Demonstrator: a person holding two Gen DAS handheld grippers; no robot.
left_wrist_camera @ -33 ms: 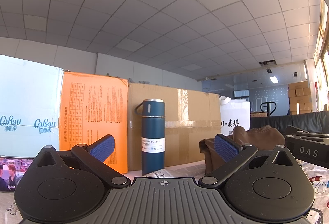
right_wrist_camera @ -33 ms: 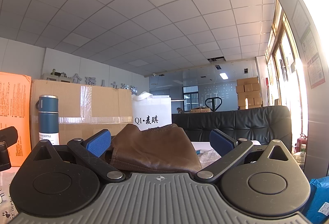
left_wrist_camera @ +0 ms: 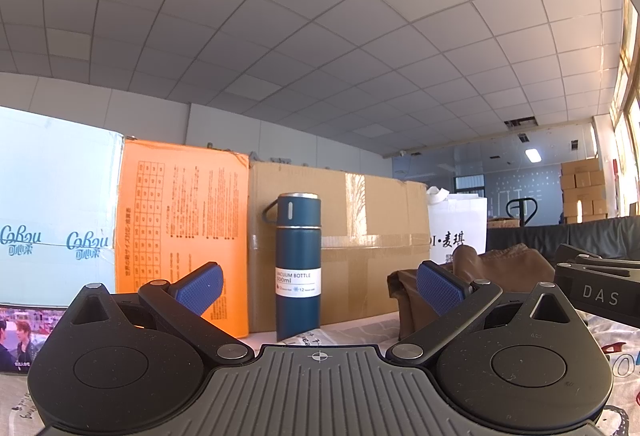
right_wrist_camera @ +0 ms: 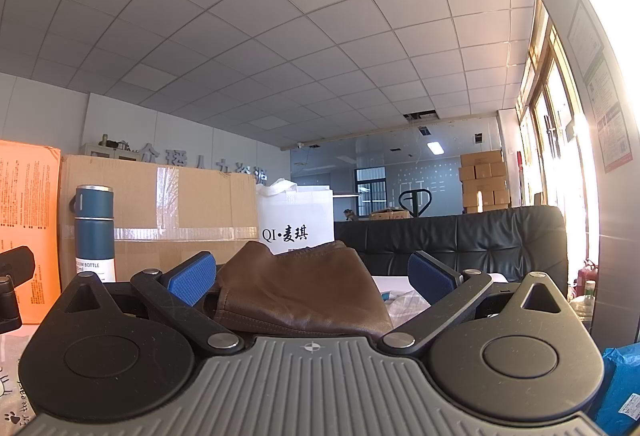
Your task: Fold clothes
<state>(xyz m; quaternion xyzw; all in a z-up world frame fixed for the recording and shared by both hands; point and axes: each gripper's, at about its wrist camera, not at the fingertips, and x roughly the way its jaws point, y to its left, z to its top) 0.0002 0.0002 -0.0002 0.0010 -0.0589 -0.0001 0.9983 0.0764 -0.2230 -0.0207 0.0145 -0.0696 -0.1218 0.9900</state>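
I am holding my left gripper (left_wrist_camera: 318, 284) roughly level above the table (left_wrist_camera: 352, 328), its jaws spread as wide as they go and gripping nothing; the gap between the blue pads (left_wrist_camera: 200, 286) is framing a blue bottle (left_wrist_camera: 298, 268) that is standing upright near the far edge of the table, just in front of a cardboard box (left_wrist_camera: 360, 236). I am holding my right gripper (right_wrist_camera: 312, 278) the same way, jaws fully apart and empty, and it is facing the brown garment (right_wrist_camera: 296, 288), which is lying in a loose heap on the table between my two pads without either pad pressing on it. I judge both sets of fingers are being kept wide because the folding has not yet started and the garment needs a broad first pinch. From the left wrist view the garment (left_wrist_camera: 492, 268) is sitting to the right of the bottle, with my right gripper's black body (left_wrist_camera: 596, 292) just beside it. The far edge is being walled off by an orange box (left_wrist_camera: 180, 236), the cardboard box and a white bag (right_wrist_camera: 296, 224), so room for spreading the cloth is lying toward me and to the right, where bare table (right_wrist_camera: 394, 282) is showing. I judge the bottle is standing close enough to be knocked over if I am sweeping the cloth leftward.
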